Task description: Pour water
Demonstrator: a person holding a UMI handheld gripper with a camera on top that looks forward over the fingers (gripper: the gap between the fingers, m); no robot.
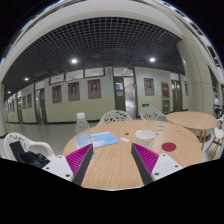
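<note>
The tongs (112,160) stand open, gripping nothing, above the counter (112,168). Beyond the left finger stands a bottle (83,130); beyond the right, a cup (145,137).

views: only one, riding on the tool (112,160) | facing: looking forward along its two fingers, which are showing low in the view | near: sitting low and close over the round table (112,168) | far: looking across the table into a long hall
</note>
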